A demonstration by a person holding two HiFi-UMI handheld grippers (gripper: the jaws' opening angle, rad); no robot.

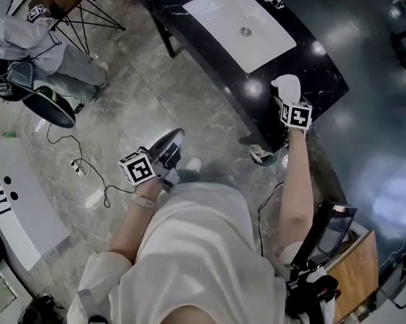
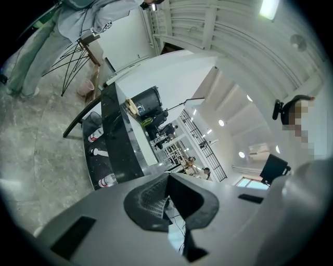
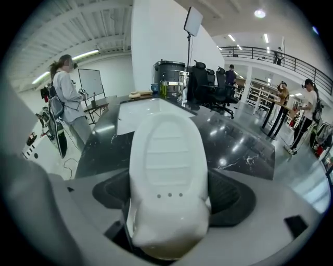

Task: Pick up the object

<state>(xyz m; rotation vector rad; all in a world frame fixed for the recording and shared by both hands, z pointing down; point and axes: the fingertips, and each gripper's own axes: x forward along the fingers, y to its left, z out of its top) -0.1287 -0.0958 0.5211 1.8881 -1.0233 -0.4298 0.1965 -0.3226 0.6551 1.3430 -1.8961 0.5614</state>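
Observation:
A smooth white moulded object (image 3: 166, 171) lies between the jaws of my right gripper (image 3: 167, 195). The dark ribbed pads (image 3: 112, 189) stand wide at either side of it, and I see no squeeze on it. In the head view the white object (image 1: 287, 84) is at the near edge of the black counter (image 1: 322, 76), just beyond my right gripper (image 1: 292, 102). Whether it rests on the counter I cannot tell. My left gripper (image 1: 165, 151) hangs low over the floor. Its pads (image 2: 151, 200) meet, with nothing between them (image 2: 166, 179).
A white basin (image 1: 228, 20) is set into the counter. Bottles (image 2: 96, 136) stand under the counter. A seated person (image 1: 30, 43) and a folding stand (image 1: 82, 8) are far left. Cables and a power strip (image 1: 76, 167) lie on the stone floor by a white cabinet (image 1: 17, 206).

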